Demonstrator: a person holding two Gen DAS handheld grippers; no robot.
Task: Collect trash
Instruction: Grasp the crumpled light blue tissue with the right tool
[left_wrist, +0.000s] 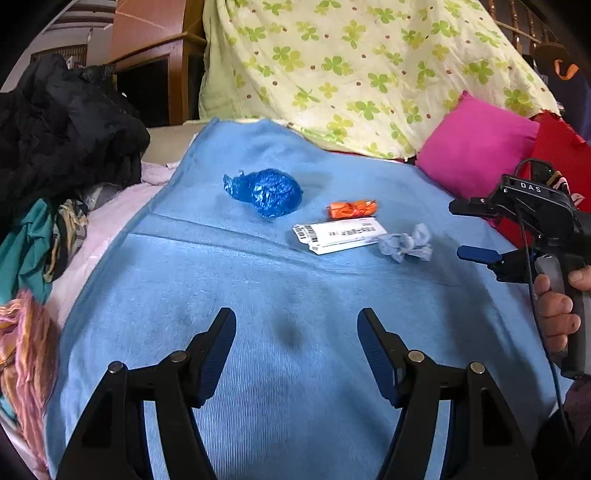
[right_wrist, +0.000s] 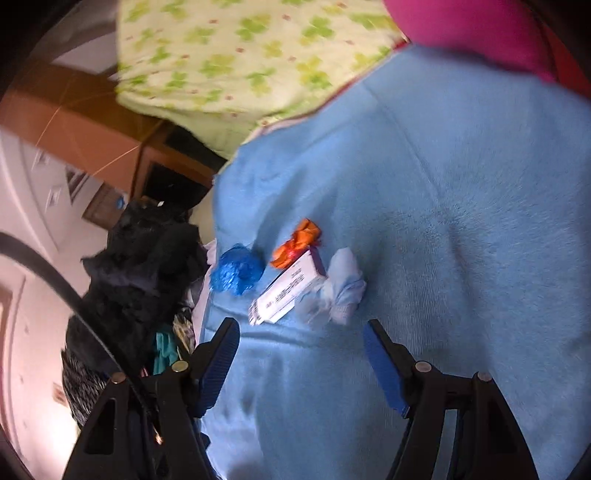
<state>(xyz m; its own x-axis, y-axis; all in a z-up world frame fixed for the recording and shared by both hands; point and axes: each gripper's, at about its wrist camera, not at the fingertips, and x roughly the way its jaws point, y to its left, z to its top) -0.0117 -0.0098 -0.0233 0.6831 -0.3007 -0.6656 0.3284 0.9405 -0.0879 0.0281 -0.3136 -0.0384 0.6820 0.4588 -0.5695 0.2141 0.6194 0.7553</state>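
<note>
Several pieces of trash lie on a light blue blanket (left_wrist: 258, 369): a crumpled blue foil wrapper (left_wrist: 267, 192), an orange wrapper (left_wrist: 352, 209), a flat white box with a barcode (left_wrist: 340, 234) and a crumpled pale tissue (left_wrist: 406, 243). My left gripper (left_wrist: 296, 319) is open and empty, hovering over the blanket in front of the trash. My right gripper (left_wrist: 456, 230) comes in from the right, open and empty, just right of the tissue. In the right wrist view my right gripper (right_wrist: 301, 330) is open just short of the tissue (right_wrist: 341, 291), the box (right_wrist: 290, 290), the orange wrapper (right_wrist: 297, 243) and the blue wrapper (right_wrist: 236, 275).
A black heap of clothes (left_wrist: 62, 129) and colourful fabrics (left_wrist: 29, 258) lie at the left. A clover-print quilt (left_wrist: 369, 66) rises behind. A pink cushion (left_wrist: 476, 144) and red fabric (left_wrist: 557, 147) sit at the right. Wooden furniture (left_wrist: 155, 48) stands behind.
</note>
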